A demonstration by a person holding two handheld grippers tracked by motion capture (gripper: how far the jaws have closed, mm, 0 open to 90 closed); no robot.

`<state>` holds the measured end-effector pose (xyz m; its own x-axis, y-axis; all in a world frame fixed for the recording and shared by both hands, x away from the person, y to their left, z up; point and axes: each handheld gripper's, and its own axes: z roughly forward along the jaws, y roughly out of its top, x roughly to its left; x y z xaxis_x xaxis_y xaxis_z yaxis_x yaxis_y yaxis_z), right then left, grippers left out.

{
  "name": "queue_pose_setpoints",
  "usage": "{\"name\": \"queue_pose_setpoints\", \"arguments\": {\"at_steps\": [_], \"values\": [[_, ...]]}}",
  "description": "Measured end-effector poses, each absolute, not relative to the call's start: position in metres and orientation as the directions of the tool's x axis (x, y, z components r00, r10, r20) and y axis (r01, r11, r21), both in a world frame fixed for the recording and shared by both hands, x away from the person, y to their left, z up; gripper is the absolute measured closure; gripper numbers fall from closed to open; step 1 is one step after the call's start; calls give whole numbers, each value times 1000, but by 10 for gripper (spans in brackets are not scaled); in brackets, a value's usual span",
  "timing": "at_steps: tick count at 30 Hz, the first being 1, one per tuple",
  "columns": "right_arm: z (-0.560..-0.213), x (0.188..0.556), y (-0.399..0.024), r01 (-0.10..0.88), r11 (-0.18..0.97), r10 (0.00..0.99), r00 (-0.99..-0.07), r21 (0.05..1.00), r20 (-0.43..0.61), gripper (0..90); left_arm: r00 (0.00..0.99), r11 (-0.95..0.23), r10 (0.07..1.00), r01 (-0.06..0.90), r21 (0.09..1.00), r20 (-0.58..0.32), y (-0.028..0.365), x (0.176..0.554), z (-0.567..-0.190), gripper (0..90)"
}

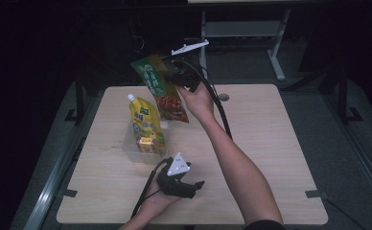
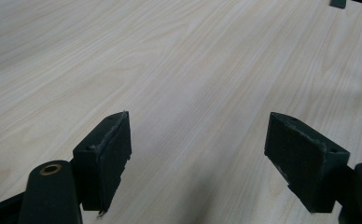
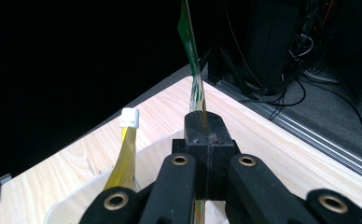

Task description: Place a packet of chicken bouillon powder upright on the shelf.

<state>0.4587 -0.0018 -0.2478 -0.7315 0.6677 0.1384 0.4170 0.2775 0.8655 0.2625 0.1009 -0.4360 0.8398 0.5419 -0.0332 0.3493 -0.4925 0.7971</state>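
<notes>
My right gripper (image 1: 173,76) is clamped on a flat green-and-red snack bag (image 1: 161,88), lifted above the clear plastic bin (image 1: 130,143) holding a yellow spouted pouch (image 1: 145,125) below, likely awaiting lowering, while my left gripper (image 1: 193,188) idles, jaws spread.

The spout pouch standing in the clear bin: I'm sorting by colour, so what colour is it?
Mainly yellow, with a white cap: the spout pouch, best in the high view.
</notes>
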Motion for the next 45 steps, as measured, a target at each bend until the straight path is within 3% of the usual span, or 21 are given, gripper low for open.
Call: {"name": "queue_pose_setpoints", "arguments": {"at_steps": [23, 38, 45], "values": [[-303, 483, 45, 443, 194, 677, -706, 875, 207, 900, 840, -494, 542, 348, 797, -31, 103, 262, -436, 223], [-339, 474, 34, 412, 98, 717, -660, 906, 223, 900, 840, -514, 542, 342, 786, -11, 99, 261, -438, 224], [-341, 470, 33, 401, 126, 728, -659, 907, 190, 900, 839, -513, 544, 344, 787, -12, 99, 261, -438, 224]]}}
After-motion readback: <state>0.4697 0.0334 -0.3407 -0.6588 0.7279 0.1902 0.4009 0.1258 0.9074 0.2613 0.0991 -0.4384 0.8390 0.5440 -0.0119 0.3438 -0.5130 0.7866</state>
